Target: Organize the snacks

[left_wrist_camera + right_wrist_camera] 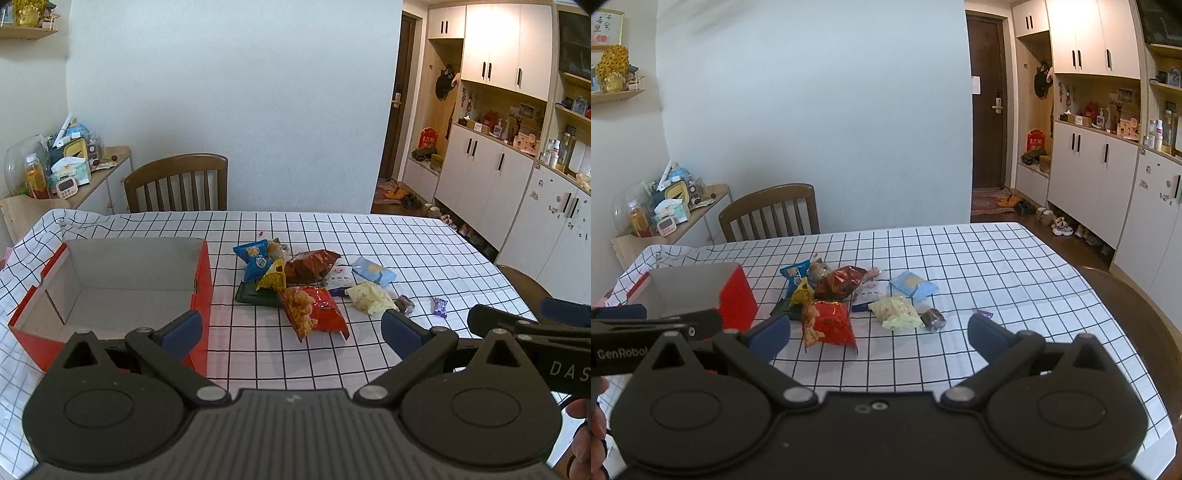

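A pile of snack packets lies mid-table: a red chip bag [316, 312] [829, 321] nearest me, a dark red bag [310, 266] [840, 282], a blue packet [255, 258], a light blue packet [373, 271] [914, 284], a pale yellow packet [369, 297] [899, 312] and a small purple candy [439, 306]. An open, empty red cardboard box [110, 288] [701, 291] stands to their left. My left gripper [291, 334] is open and empty, held above the table before the pile. My right gripper [879, 334] is open and empty, also short of the pile.
The table has a white checked cloth [406, 240]. A wooden chair [177, 182] stands at the far side, another chair back [1126, 314] at the right. A cluttered side shelf [74, 162] is at the far left; cabinets [498, 177] line the right.
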